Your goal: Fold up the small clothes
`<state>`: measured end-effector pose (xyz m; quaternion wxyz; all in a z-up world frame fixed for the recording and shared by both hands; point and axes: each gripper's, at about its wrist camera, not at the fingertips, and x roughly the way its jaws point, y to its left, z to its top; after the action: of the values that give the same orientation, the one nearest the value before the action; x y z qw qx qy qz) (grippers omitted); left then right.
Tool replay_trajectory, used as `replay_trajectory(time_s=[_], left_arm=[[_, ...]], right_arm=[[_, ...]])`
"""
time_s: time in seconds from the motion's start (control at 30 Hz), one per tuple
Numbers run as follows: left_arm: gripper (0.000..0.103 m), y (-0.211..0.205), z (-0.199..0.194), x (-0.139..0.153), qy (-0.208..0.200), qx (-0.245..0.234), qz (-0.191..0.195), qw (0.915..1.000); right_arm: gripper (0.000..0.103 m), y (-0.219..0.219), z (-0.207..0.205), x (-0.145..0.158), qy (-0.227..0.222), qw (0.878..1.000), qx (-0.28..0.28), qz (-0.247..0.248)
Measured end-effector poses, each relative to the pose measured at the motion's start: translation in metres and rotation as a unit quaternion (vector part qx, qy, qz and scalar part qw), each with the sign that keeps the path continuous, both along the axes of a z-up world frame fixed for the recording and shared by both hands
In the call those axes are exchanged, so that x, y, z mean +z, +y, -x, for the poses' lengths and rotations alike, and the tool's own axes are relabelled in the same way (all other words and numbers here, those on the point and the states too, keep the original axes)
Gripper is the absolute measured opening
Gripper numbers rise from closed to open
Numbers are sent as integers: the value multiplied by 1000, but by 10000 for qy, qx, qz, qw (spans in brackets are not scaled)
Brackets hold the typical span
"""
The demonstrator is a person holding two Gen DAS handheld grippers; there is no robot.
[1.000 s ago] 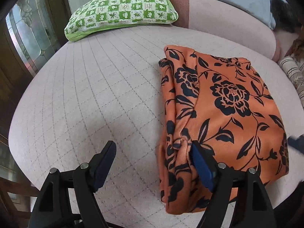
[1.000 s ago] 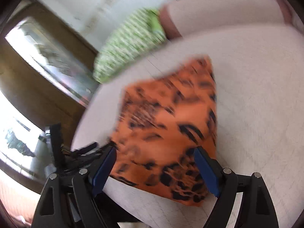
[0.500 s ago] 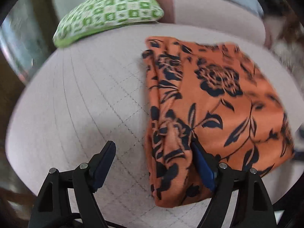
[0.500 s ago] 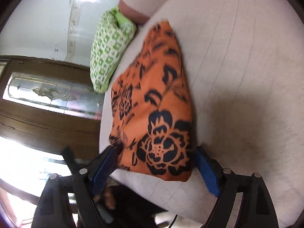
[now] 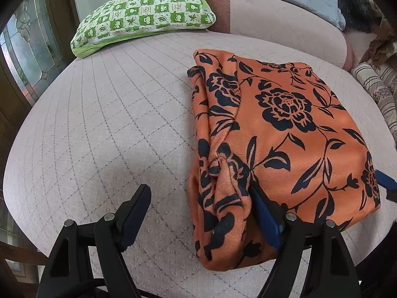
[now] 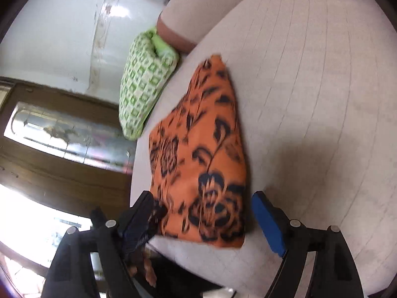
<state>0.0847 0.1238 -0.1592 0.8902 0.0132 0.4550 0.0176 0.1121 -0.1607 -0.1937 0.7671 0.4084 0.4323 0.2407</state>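
Observation:
A folded orange garment with black flowers (image 5: 280, 134) lies on the pale quilted cushion (image 5: 111, 124). My left gripper (image 5: 198, 213) is open at the garment's near left corner; its right finger presses against the bunched fabric there and its left finger is over bare cushion. The garment also shows in the right wrist view (image 6: 206, 164), blurred. My right gripper (image 6: 201, 213) is open and straddles the garment's near edge. A blue pad (image 5: 385, 181) of the right gripper shows at the garment's right edge in the left wrist view.
A green and white checked pillow (image 5: 146, 12) lies at the back left by the padded backrest (image 5: 285, 29). A striped cloth (image 5: 379, 92) lies at the right. A wooden door with glass (image 5: 27, 47) stands left of the cushion's edge.
Both grippers stay open. The left view has swung back and steadied over the garment's near left corner. The right view has shifted along the garment's edge, still blurred.

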Motion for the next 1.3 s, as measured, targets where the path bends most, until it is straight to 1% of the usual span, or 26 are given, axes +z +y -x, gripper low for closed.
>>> replay_trajectory(time_s=[0.07, 0.13, 0.17, 0.2, 0.23, 0.27, 0.33, 0.4, 0.43, 0.47, 0.5, 0.53, 0.57, 0.6, 0.67, 0.77, 0.87, 1.0, 1.07, 1.1, 1.17, 1.2, 1.23, 1.27, 1.3], left_arm=[[82, 1, 0, 0, -19, -13, 26, 10000], [82, 2, 0, -1, -31, -19, 80, 10000], [82, 3, 1, 0, -35, -29, 99, 9999], [82, 5, 1, 0, -36, -35, 114, 9999], [82, 6, 1, 0, -40, -40, 140, 9999], [82, 8, 1, -1, -36, -54, 165, 9998], [83, 10, 1, -2, -37, -54, 207, 9998], [85, 11, 0, -3, -36, -39, 231, 9997], [85, 11, 0, -3, -30, -47, 249, 9997], [85, 11, 0, -2, -37, -47, 246, 9997], [85, 11, 0, -2, -47, -47, 250, 9997], [85, 12, 0, -3, -49, -50, 254, 9997], [85, 12, 0, -3, -52, -50, 263, 9996], [85, 13, 0, -3, -51, -44, 269, 9996], [85, 12, 0, -2, -55, -23, 275, 9996], [85, 11, 1, -1, -58, -19, 263, 9996], [85, 11, 2, -1, -64, -15, 263, 9996], [85, 12, 4, 3, -91, -12, 308, 9995], [85, 18, 5, 13, -233, 16, 499, 9985], [85, 22, 5, 20, -352, 68, 656, 9972], [85, 32, 2, 33, -518, 99, 1159, 9919], [85, 36, -5, 38, -518, 104, 1462, 9878], [85, 38, -12, 39, -453, 64, 1638, 9854], [85, 39, -22, 37, -295, -23, 1841, 9825], [85, 39, -30, 33, -192, -56, 1923, 9811]], right_arm=[[83, 2, -17, -6, 169, 9998, 34, -33], [83, 12, -36, -11, 232, 9996, 127, 11], [81, 17, -48, -18, 273, 9994, 187, 33], [61, 19, -52, -22, 313, 9993, 216, -4], [47, 24, -58, -27, 364, 9988, 330, -12], [42, 27, -59, -28, 413, 9984, 346, 165], [41, 28, -53, -21, 322, 9986, 294, 301], [41, 32, -50, -14, 156, 9982, 289, 492], [42, 35, -52, -19, 199, 9970, 285, 694], [49, 33, -53, -24, 287, 9964, 275, 744], [55, 30, -54, -30, 397, 9970, 230, 620], [58, 26, -51, -30, 411, 9983, 168, 390], [63, 25, -49, -27, 384, 9984, 141, 378], [65, 23, -45, -23, 302, 9986, 107, 412], [66, 22, -40, -14, 148, 9985, 145, 499], [68, 19, -39, -8, 81, 9980, 133, 617], [68, 17, -40, -9, 123, 9983, 154, 540], [68, 18, -42, -19, 258, 9986, 179, 428], [68, 15, -40, -22, 275, 9985, 208, 415], [68, 14, -40, -21, 247, 9987, 216, 401], [68, 13, -41, -20, 185, 9988, 240, 396], [68, 13, -43, -18, 141, 9988, 262, 382], [68, 13, -46, -16, 91, 9989, 291, 357], [68, 14, -49, -15, 62, 9989, 308, 348], [68, 15, -53, -13, 32, 9988, 338, 349]])
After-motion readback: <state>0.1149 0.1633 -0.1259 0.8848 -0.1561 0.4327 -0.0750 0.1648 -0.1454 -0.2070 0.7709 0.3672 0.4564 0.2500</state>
